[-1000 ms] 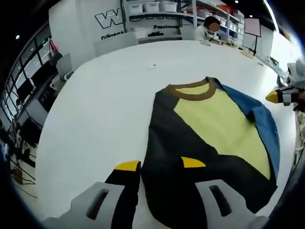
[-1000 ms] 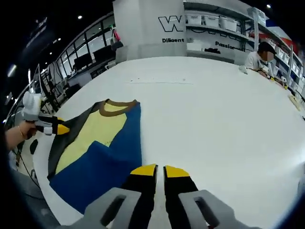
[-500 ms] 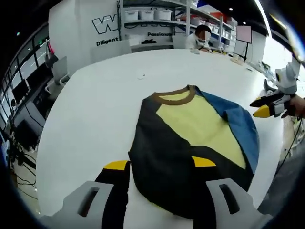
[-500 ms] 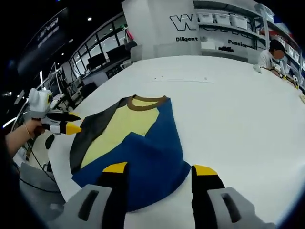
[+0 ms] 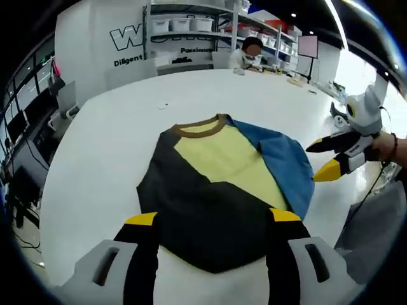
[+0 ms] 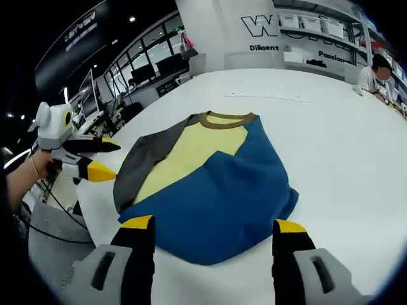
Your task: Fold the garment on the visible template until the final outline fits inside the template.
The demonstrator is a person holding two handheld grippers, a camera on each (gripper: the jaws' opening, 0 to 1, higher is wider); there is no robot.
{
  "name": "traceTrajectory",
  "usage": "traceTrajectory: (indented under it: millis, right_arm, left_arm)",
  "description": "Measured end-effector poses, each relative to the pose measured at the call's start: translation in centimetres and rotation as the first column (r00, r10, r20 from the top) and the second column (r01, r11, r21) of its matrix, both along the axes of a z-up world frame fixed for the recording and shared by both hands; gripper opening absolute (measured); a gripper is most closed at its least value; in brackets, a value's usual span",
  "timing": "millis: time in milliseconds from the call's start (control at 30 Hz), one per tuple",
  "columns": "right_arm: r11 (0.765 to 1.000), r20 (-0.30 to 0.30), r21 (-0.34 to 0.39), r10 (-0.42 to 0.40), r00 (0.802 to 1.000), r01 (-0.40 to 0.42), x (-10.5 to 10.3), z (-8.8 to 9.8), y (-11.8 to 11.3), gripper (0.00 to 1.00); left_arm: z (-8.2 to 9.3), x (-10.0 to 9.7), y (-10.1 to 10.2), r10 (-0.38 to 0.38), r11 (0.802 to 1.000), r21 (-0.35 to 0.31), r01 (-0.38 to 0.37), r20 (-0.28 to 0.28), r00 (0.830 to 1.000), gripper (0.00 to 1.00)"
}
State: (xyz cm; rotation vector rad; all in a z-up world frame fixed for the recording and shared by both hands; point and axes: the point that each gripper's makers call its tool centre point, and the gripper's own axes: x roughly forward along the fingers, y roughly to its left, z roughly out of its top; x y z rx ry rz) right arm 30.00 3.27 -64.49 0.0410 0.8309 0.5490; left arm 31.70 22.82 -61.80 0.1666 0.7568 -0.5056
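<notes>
I see the garment (image 5: 222,184) lying flat on the white table (image 5: 108,146), a soft knit shirt with a yellow chest panel, a brown ribbed collar (image 5: 198,127), a dark grey side and a blue side. Its outline is rounded and baggy, with the blue sleeve folded in over the body.

From the left gripper view, the dark grey side sits nearest me, and my left gripper (image 5: 213,218) hangs just short of the garment's hem with its yellow-tipped jaws spread wide, gripping nothing. Beyond the blue edge of the garment, the right gripper (image 5: 327,159) shows with its jaws parted, held in a hand (image 5: 385,147).

From the right gripper view, the blue side (image 6: 216,203) fills the near half of the garment, smooth with a few soft creases, and this gripper's jaws also stand wide and empty. Past the grey edge, the left gripper floats off the table edge.

Shelves with white bins (image 5: 181,24) stand behind the table, beyond the collar; I cannot tell their contents.
</notes>
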Motion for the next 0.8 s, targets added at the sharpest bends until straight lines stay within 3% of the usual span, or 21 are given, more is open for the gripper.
traceTrajectory:
  millis: [200,333,567,700,800]
  right_arm:
    - [0.995,-0.008,-0.023,0.098,0.995,-0.099,-2.0,-0.7,1.9,0.79]
    - [0.986,0.023,-0.044,0.164,0.986,-0.163,-3.0,-0.9,3.4,0.78]
    - [0.966,0.09,-0.076,0.254,0.963,-0.247,-3.8,-0.6,6.0,0.62]
    - [0.953,0.11,-0.092,0.297,0.948,-0.288,-4.2,-0.7,7.4,0.49]
    - [0.95,0.116,-0.102,0.307,0.945,-0.297,-4.0,-0.9,8.3,0.45]
  left_arm:
    - [-0.3,-2.0,-1.3,-0.081,0.996,0.029,0.081,-0.004,0.997,0.81]
    - [-0.4,-2.8,-1.7,-0.117,0.992,0.043,0.117,0.002,0.993,0.74]
    - [-0.9,-3.6,-3.0,-0.147,0.988,0.053,0.147,-0.001,0.989,0.64]
    - [-1.5,-4.2,-3.8,-0.165,0.985,0.058,0.165,-0.01,0.986,0.58]
    - [-2.2,-4.2,-4.0,-0.159,0.984,0.076,0.16,-0.015,0.987,0.56]
